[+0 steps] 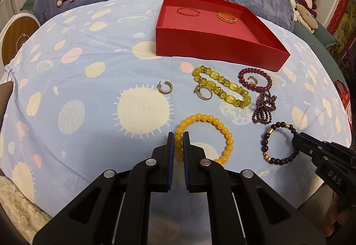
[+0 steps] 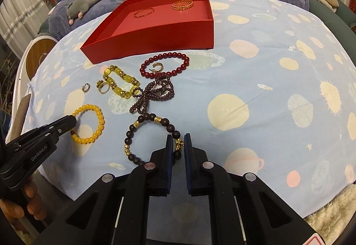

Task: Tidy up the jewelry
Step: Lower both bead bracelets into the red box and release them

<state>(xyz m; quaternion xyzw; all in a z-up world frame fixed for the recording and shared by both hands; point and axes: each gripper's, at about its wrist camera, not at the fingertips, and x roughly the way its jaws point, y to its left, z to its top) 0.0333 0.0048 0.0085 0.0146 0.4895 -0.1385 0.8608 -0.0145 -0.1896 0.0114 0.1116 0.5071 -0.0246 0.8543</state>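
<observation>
Bedspread (image 1: pixel 77 62), pale blue with planets, fills both views. Red box (image 1: pixel 213 49) upper centre, two bangles inside. Left gripper (image 1: pixel 178 144) bottom centre of its view, fingers pinched tight on yellow bead bracelet (image 1: pixel 222 133). Right gripper (image 2: pixel 178 144) bottom centre of its view, closed on dark bead bracelet (image 2: pixel 142 124). Other bracelets, rings lie between box and grippers.

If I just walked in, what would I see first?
The big red box at the back of the blue planet-print sheet, with two gold rings inside. Nearer, the left gripper is shut on a yellow bead bracelet, and the right gripper is shut on a dark bead bracelet beside it.
</observation>
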